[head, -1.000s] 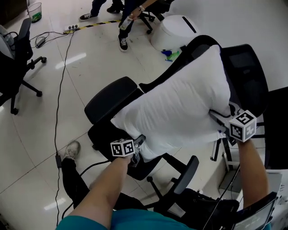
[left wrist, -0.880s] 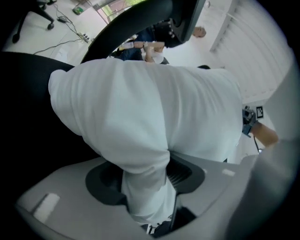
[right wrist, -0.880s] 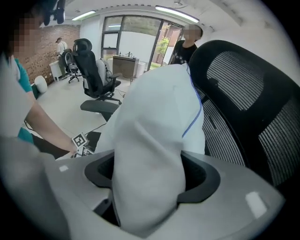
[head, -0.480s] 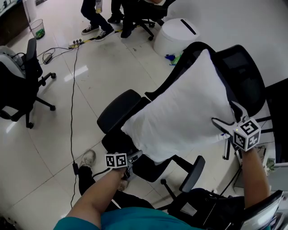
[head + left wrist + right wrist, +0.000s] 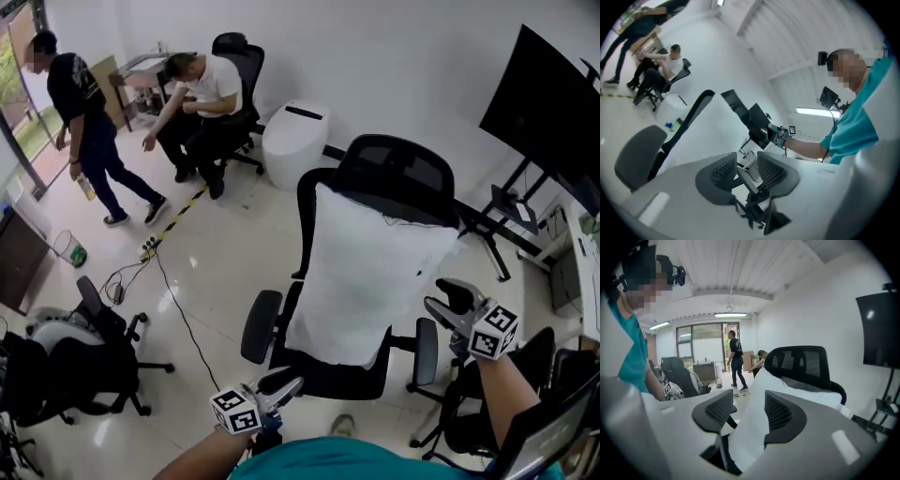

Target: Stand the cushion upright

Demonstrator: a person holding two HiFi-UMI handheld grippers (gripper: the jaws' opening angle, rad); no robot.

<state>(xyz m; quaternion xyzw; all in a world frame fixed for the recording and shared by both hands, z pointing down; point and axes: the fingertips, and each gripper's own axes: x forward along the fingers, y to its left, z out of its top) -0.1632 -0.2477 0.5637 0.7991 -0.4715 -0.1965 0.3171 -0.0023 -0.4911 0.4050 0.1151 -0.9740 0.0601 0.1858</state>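
Cushion [image 5: 361,272] now stands upright on chair [image 5: 394,169]; both hand-held grippers [image 5: 284,383] [image 5: 443,298] released, jaws narrowing, empty.

— Anything out there you can read: a label, a brand, a number?
— No words or numbers that I can make out in any view.
— What about those cubes you carry?
— My left marker cube [image 5: 234,411] and my right marker cube [image 5: 493,331] bear black-and-white square patterns, not letters.
— Any signs on the floor?
— Only a strip of yellow-and-black striped tape [image 5: 178,214], with no lettering I can see.
— And the big screen?
— The screen [image 5: 548,98] is dark.
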